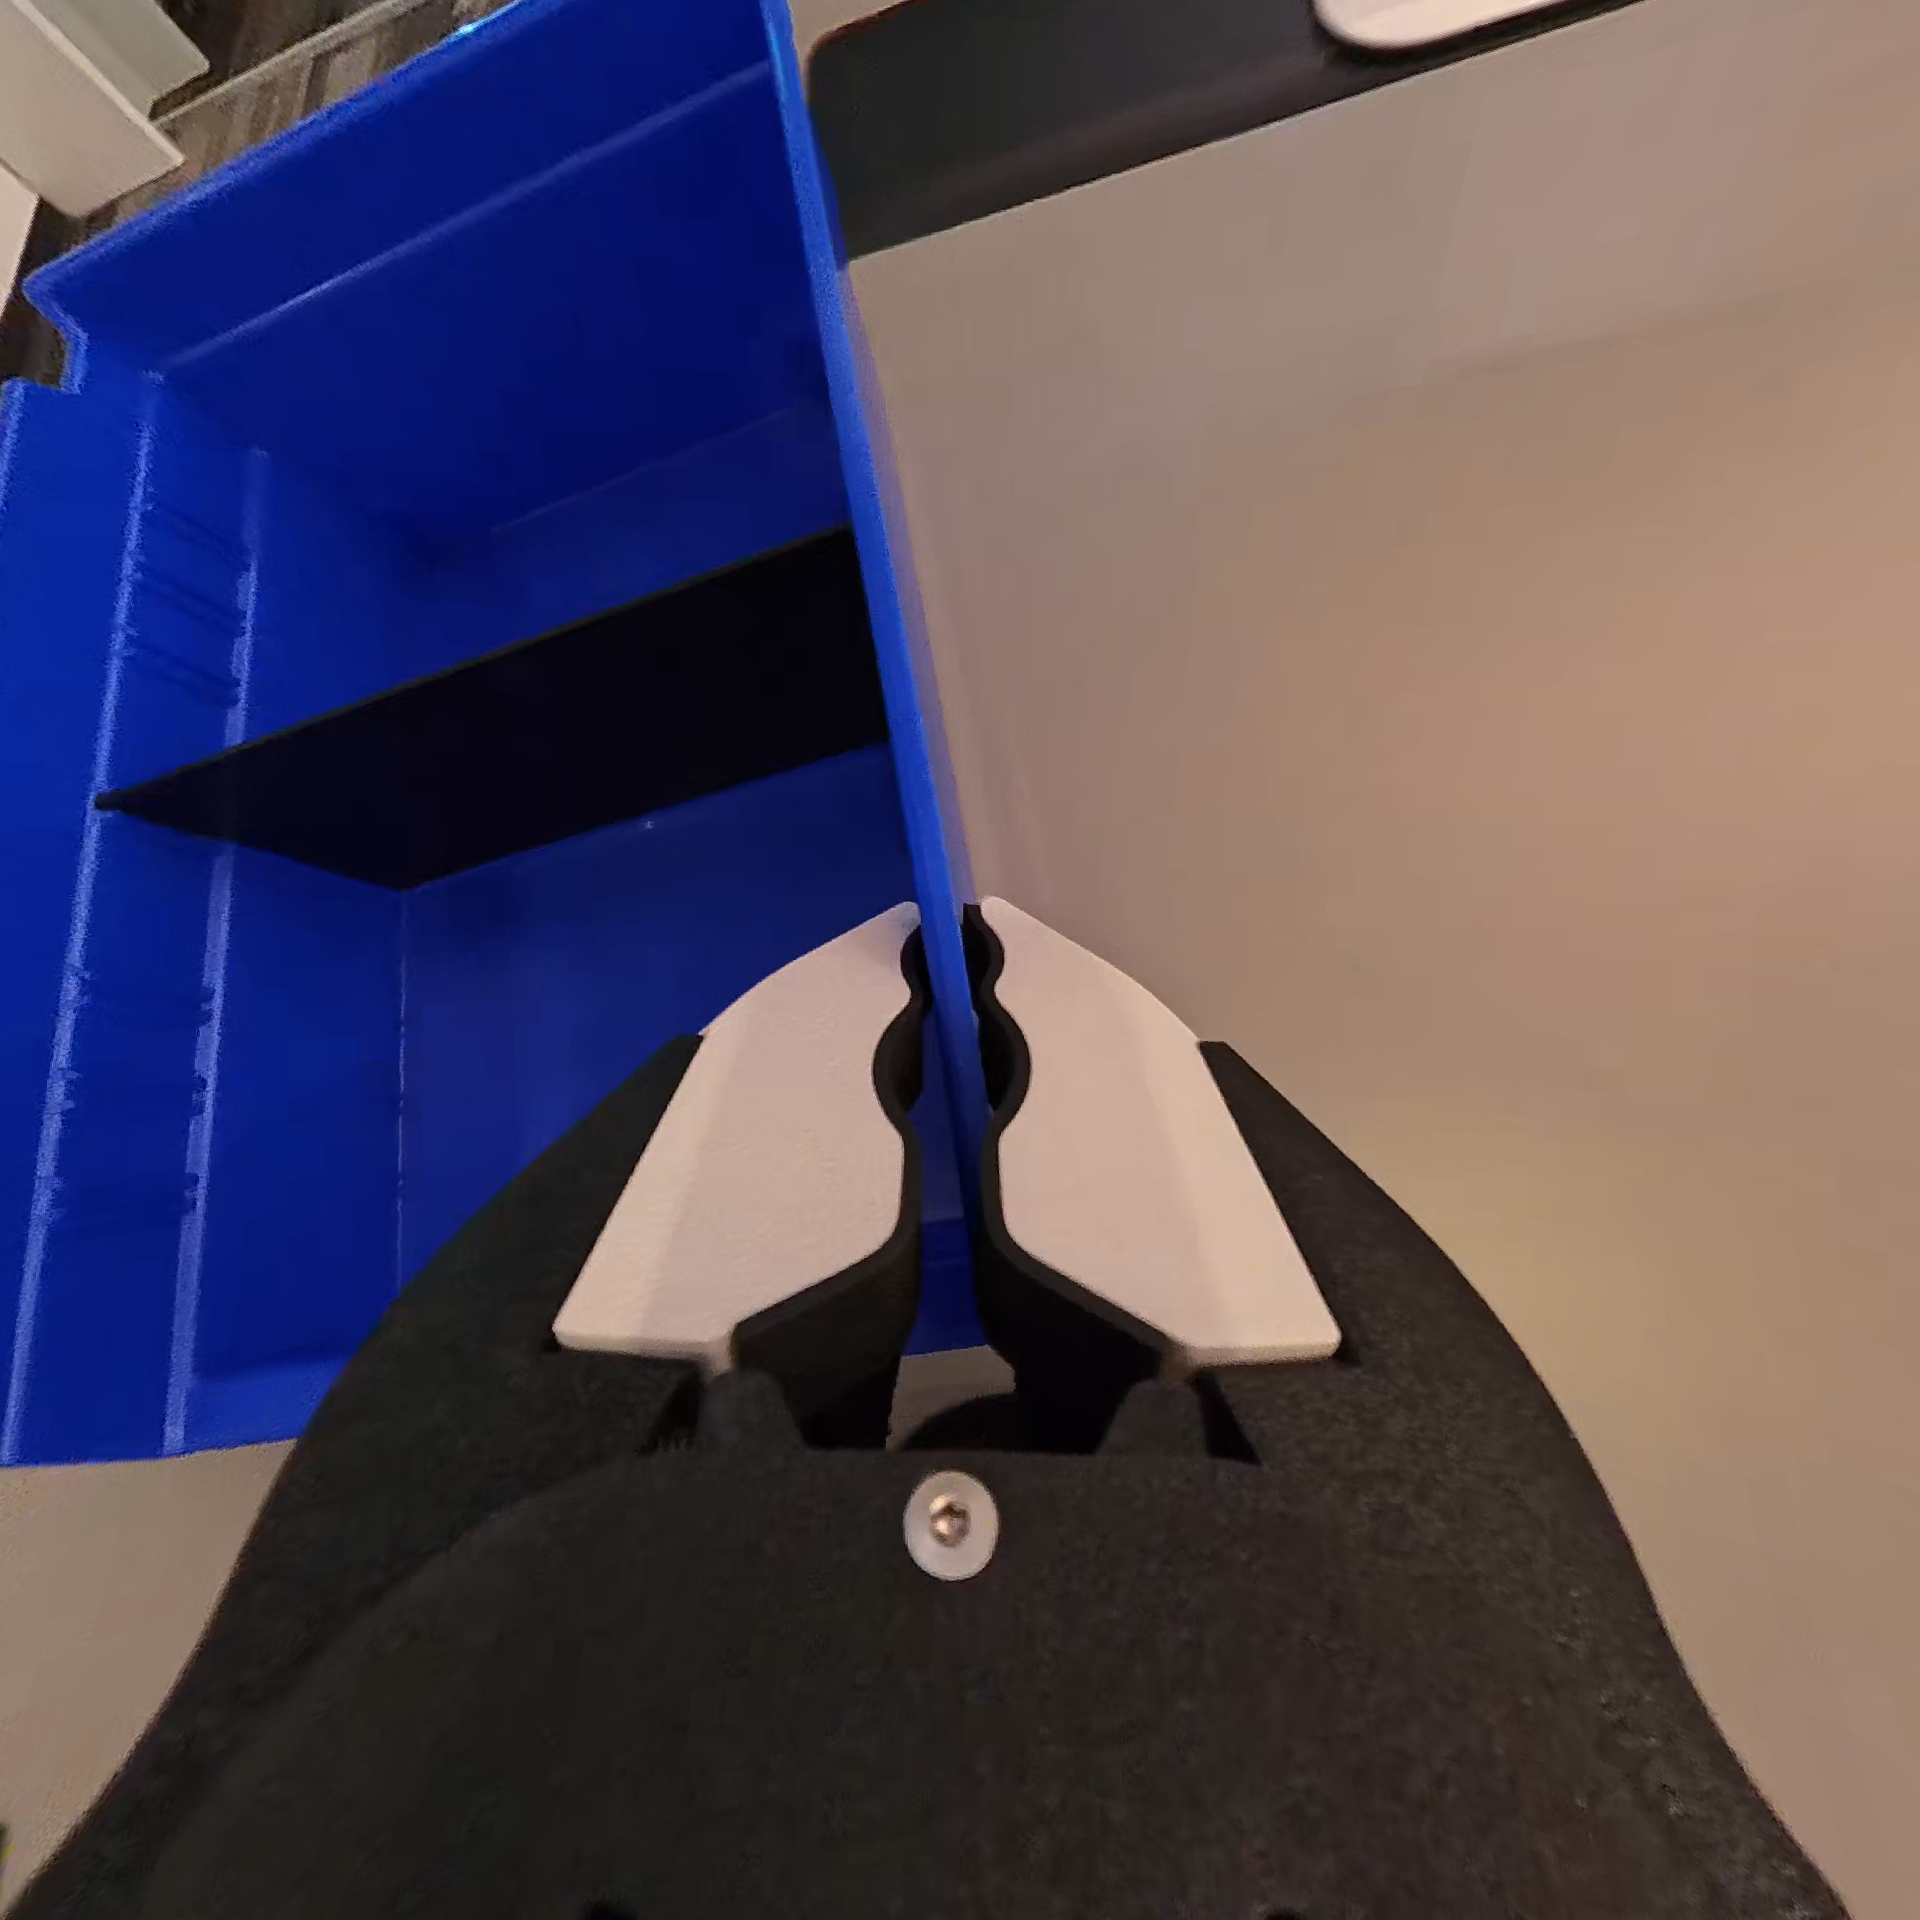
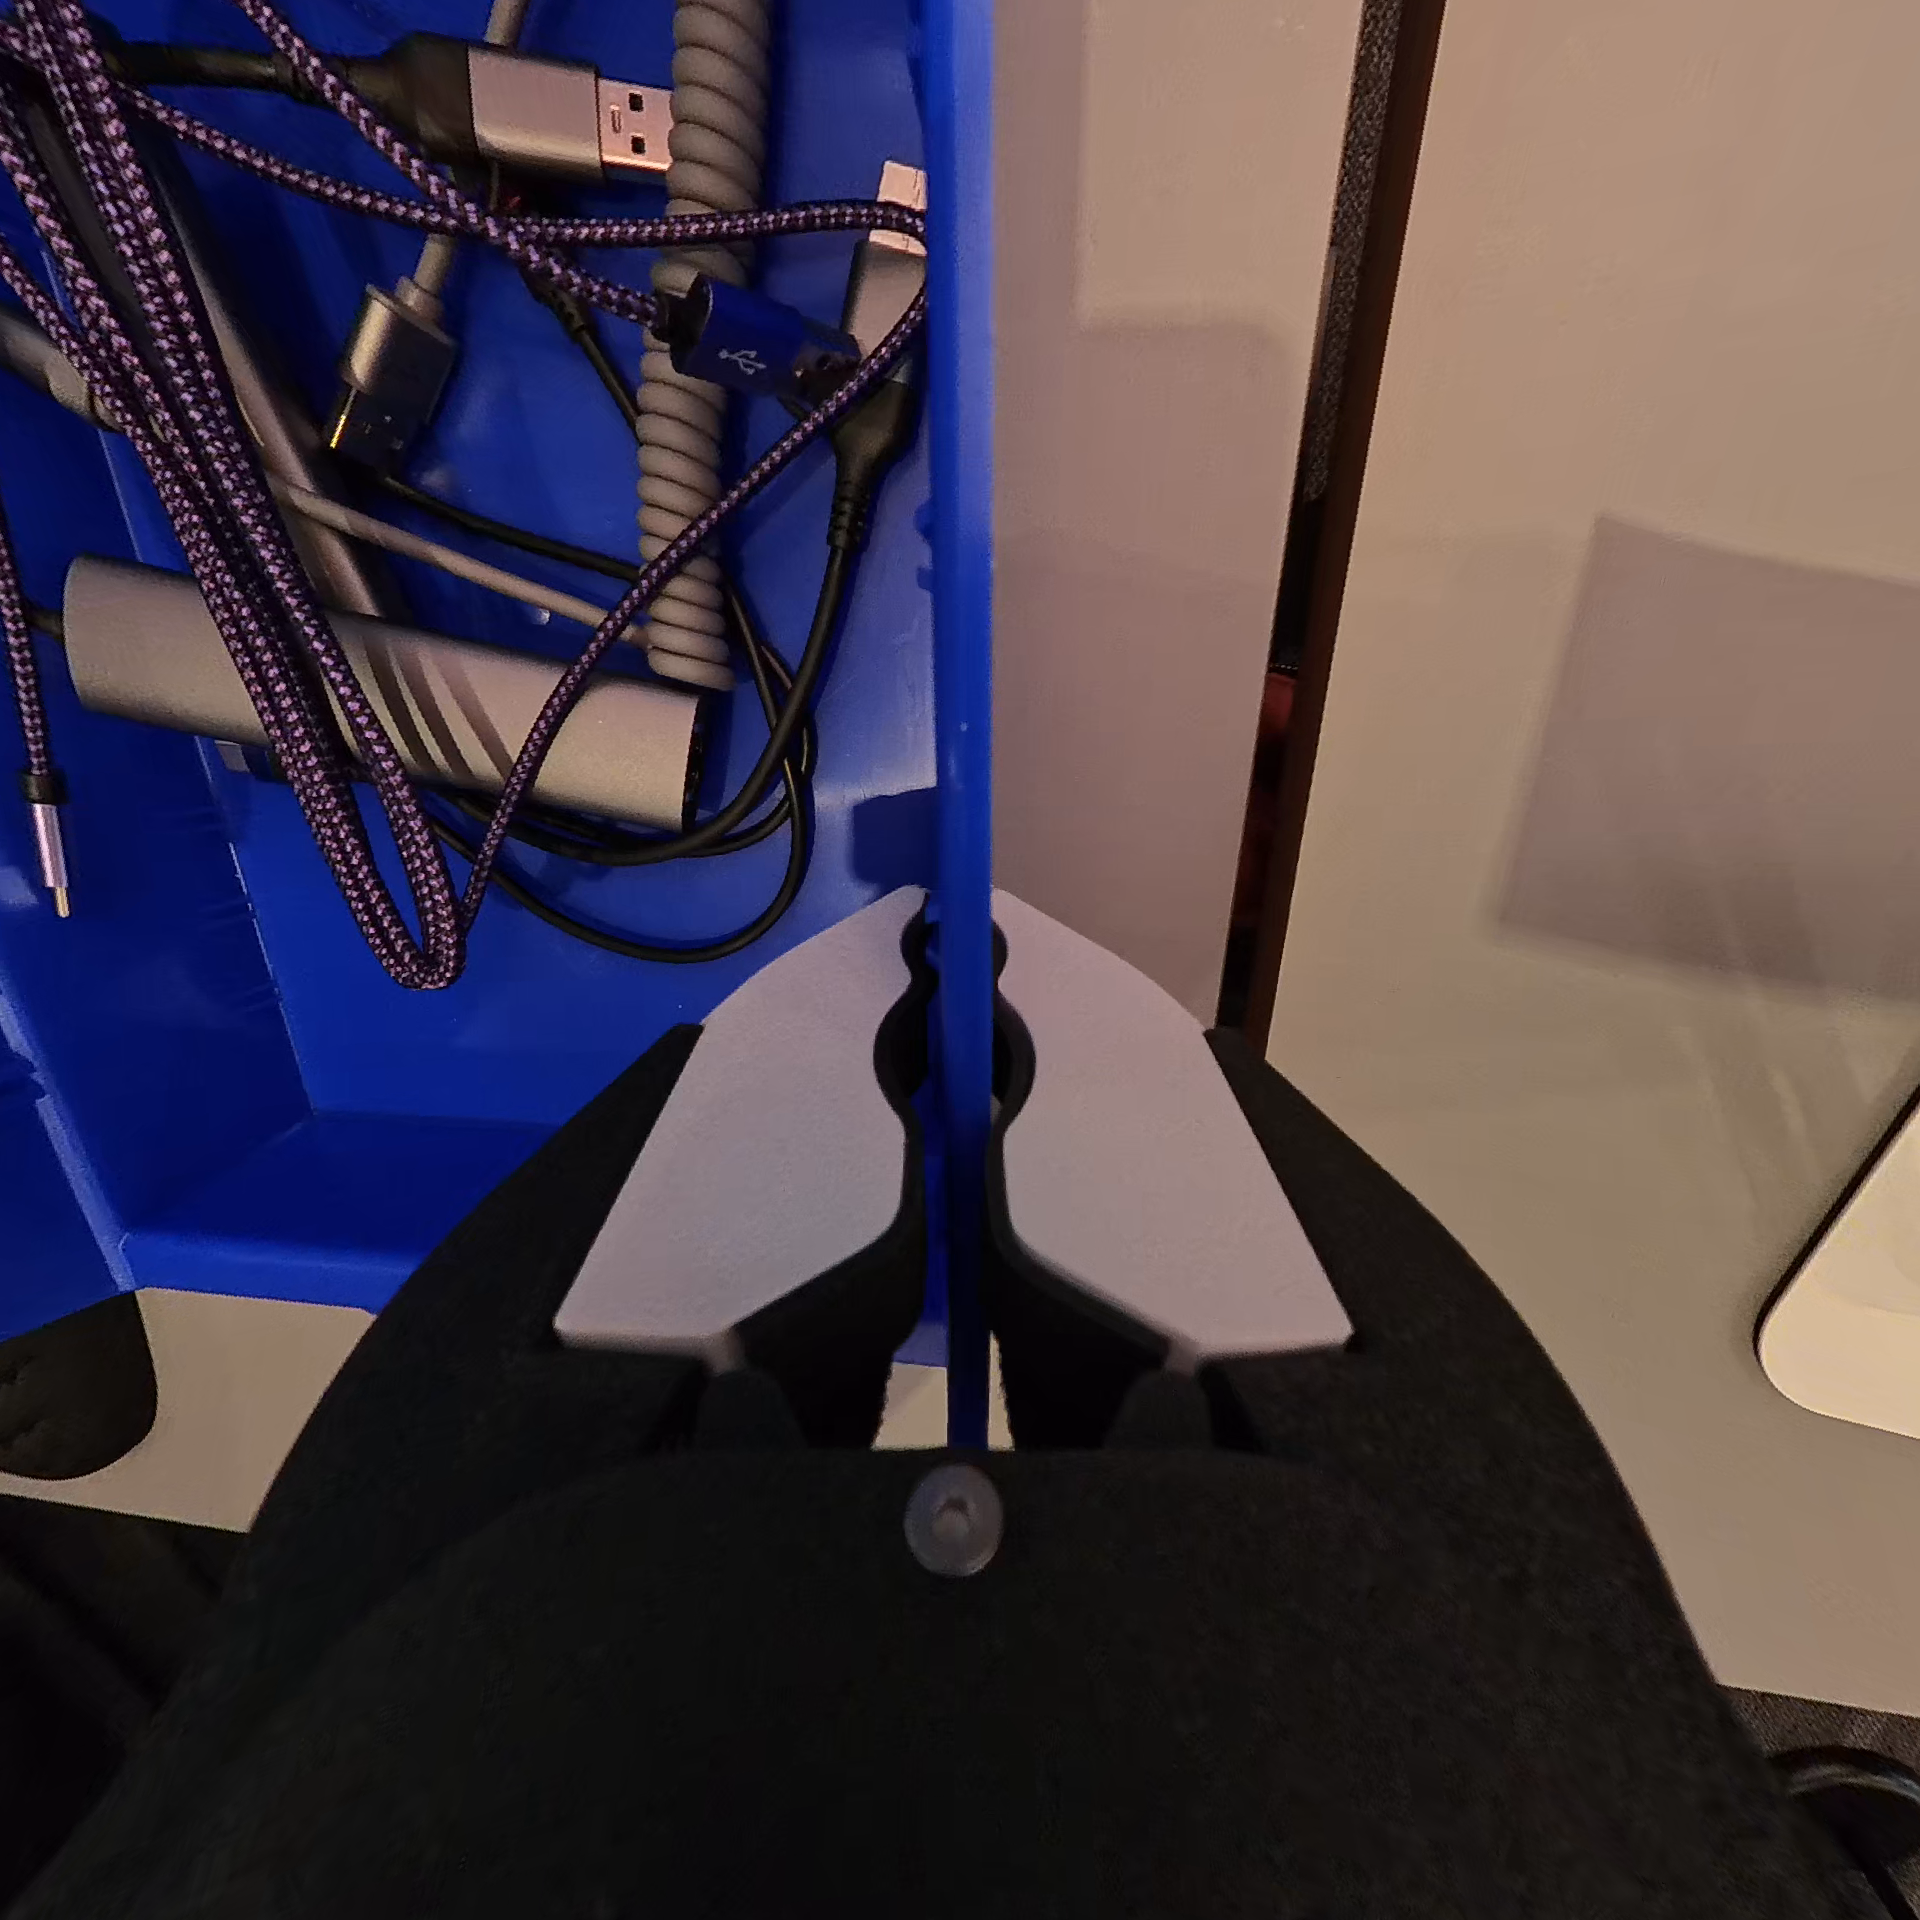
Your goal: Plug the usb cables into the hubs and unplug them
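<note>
A blue plastic bin (image 1: 416,416) stands on a white table. In the left wrist view its compartments are bare, split by a black divider (image 1: 520,727). My left gripper (image 1: 948,920) is shut on the bin's thin side wall (image 1: 862,520). In the right wrist view the bin (image 2: 520,1195) holds a grey USB hub (image 2: 416,707), a purple braided cable (image 2: 260,582), a grey coiled cable (image 2: 696,416), a grey USB plug (image 2: 561,114) and a blue USB plug (image 2: 748,348), all tangled. My right gripper (image 2: 956,904) is shut on the bin's wall (image 2: 961,520).
A black mat (image 1: 1039,114) with a white object (image 1: 1455,16) lies at the table's far end. In the right wrist view a dark vertical strip (image 2: 1330,520) runs right of the bin, and a white device (image 2: 1860,1299) sits at the right edge. The tips of one gripper are about 80 cm away from the tips of the other.
</note>
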A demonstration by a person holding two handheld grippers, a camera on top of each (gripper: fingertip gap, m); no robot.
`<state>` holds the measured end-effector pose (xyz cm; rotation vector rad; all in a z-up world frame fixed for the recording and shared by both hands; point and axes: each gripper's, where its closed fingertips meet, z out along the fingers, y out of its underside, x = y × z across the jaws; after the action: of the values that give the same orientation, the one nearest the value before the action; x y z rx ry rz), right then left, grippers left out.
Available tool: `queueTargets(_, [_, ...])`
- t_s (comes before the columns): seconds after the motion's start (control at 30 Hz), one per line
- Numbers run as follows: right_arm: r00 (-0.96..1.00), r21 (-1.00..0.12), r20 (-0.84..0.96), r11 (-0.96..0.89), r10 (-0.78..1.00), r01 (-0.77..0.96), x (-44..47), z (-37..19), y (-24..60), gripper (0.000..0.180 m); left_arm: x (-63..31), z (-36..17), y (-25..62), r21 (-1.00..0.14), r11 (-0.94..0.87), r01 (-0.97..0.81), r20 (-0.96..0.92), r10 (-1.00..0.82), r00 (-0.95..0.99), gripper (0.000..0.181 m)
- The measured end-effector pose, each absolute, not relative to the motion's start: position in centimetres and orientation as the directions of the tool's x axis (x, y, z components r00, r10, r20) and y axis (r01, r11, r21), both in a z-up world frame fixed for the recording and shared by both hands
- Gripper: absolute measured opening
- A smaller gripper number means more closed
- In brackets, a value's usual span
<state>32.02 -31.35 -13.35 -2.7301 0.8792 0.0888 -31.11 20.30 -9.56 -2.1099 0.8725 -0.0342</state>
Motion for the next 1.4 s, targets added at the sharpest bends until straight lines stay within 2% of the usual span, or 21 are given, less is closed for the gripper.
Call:
queueTargets(0.17, [0.815, -0.239, -0.121, -0.78, -0.566, -0.578, 32.1, -13.4, -31.4, 0.005, -26.6, -9.6, 16.3, -0.725, -0.396, -0.563, -0.23, -0.632, 0.74, 0.005])
queueTargets(0.33, [0.827, -0.235, -0.072, -0.797, -0.557, -0.557, 32.4, -13.4, -31.5, 0.011, -21.9, -9.7, 11.9, -0.714, -0.323, -0.621, -0.283, -0.678, 0.678, 0.005])
queueTargets(0.53, [0.839, -0.128, 0.026, -0.834, -0.544, -0.537, 32.7, -14.4, -31.7, 0.038, -16.0, -9.6, 6.7, -0.728, -0.229, -0.646, -0.297, -0.744, 0.599, 0.007])
queueTargets(0.6, [0.837, -0.08, 0.05, -0.837, -0.545, -0.541, 32.7, -14.7, -32.0, 0.043, -14.5, -9.3, 5.4, -0.755, -0.203, -0.623, -0.282, -0.758, 0.588, 0.017])
queueTargets(0.63, [0.837, -0.065, 0.062, -0.839, -0.544, -0.541, 32.7, -14.8, -32.1, 0.042, -13.9, -9.0, 4.7, -0.773, -0.192, -0.604, -0.267, -0.765, 0.586, 0.024])
queueTargets(0.7, [0.827, -0.054, 0.067, -0.83, -0.558, -0.555, 32.9, -14.8, -32.3, 0.027, -13.4, -8.1, 3.5, -0.816, -0.174, -0.551, -0.224, -0.783, 0.58, 0.039])
queueTargets(0.8, [0.781, -0.055, -0.117, -0.781, -0.614, -0.622, 31.8, -14.8, -31.5, 0.006, -14.8, -5.3, 2.2, -0.896, -0.139, -0.422, -0.144, -0.809, 0.571, 0.043])
queueTargets(0.83, [0.753, -0.05, -0.165, -0.757, -0.637, -0.651, 31.7, -14.7, -31.4, 0.006, -15.7, -4.2, 1.8, -0.92, -0.135, -0.368, -0.107, -0.816, 0.567, 0.043])
queueTargets(0.93, [0.764, -0.041, -0.161, -0.77, -0.624, -0.637, 31.7, -14.8, -31.6, 0.005, -19.9, -1.3, 1.5, -0.956, -0.125, -0.266, -0.054, -0.816, 0.576, 0.043])
queueTargets(1.17, [0.748, -0.044, -0.189, -0.756, -0.636, -0.653, 31.8, -14.7, -31.3, 0.005, -28.9, -0.9, 3.4, -0.943, -0.174, -0.285, -0.053, -0.766, 0.641, 0.039])
queueTargets(1.4, [0.732, -0.083, -0.234, -0.737, -0.64, -0.671, 31.3, -12.2, -30.9, 0.005, -32.2, -1.7, 4.1, -0.927, -0.234, -0.294, -0.009, -0.769, 0.639, 0.039])
